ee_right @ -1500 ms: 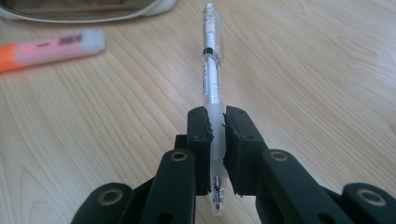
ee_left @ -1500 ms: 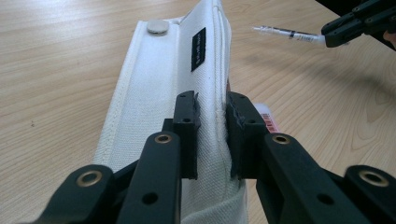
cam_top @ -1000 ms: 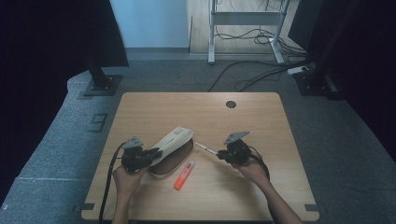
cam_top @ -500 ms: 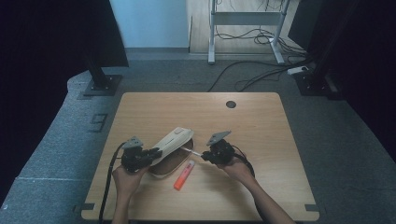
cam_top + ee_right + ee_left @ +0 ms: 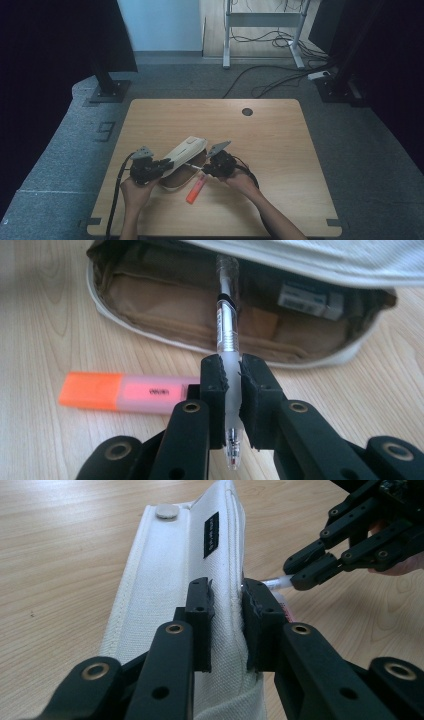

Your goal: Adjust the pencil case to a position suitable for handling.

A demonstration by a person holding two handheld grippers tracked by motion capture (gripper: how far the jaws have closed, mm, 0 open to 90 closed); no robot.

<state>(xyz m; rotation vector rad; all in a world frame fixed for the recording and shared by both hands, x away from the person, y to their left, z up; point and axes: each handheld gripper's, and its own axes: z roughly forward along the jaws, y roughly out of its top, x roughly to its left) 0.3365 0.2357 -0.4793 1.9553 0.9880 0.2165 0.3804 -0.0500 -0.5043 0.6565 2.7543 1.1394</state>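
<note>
The right gripper (image 5: 229,382) is clamped on a clear pen (image 5: 226,327) and has slid in from the right across the table (image 5: 300,165) — the pen's capped end now sits at the mouth of the white pencil case (image 5: 200,555). The left gripper (image 5: 227,625) pinches the case's raised flap, holding it open. An orange highlighter (image 5: 125,392) lies just beside — probably next, once the pen goes in.

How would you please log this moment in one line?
left gripper: holds case flap | right gripper: pen at case mouth | highlighter: on table
</note>
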